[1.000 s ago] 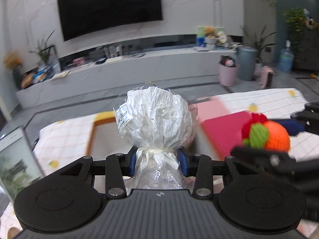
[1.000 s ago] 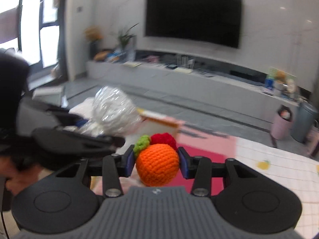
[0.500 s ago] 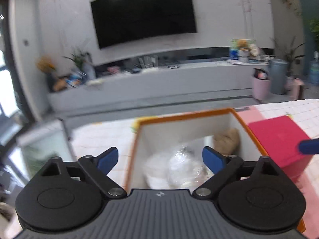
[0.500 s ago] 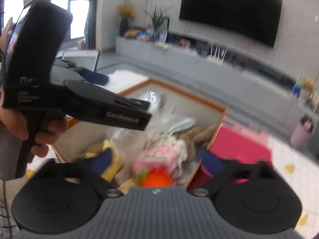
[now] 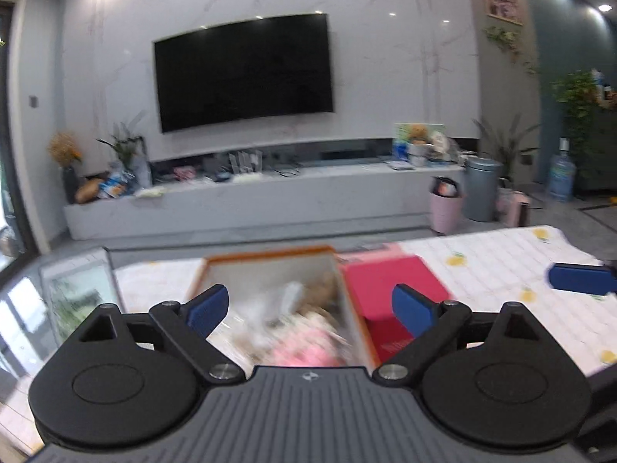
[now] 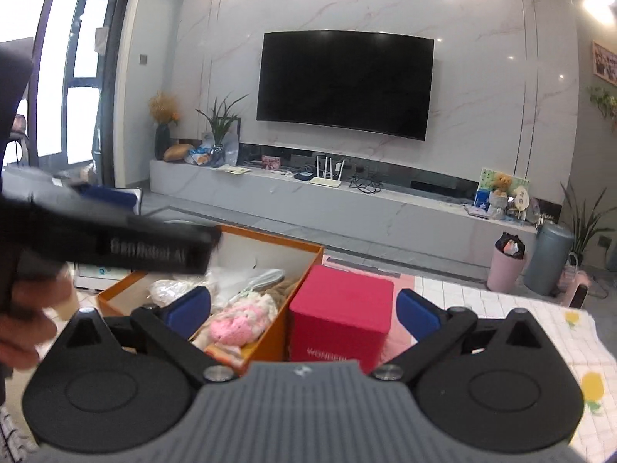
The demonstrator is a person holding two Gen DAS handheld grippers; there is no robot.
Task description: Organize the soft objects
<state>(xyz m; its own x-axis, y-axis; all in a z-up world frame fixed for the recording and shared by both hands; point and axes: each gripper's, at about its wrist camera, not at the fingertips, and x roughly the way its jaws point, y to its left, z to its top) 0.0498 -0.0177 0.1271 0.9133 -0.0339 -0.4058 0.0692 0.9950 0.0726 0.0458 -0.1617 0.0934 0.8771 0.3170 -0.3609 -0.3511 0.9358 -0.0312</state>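
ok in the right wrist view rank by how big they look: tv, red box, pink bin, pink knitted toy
1. tv
2. red box, though it sits much nearer the camera
3. pink bin and pink knitted toy: too alike to rank, and the toy is nearer

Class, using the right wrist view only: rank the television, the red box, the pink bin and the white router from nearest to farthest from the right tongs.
1. Red box: on the table between the right tongs' open tips.
2. Pink bin: on the floor, right, before the TV bench.
3. White router: on the bench, centre.
4. Television: on the wall behind the bench.
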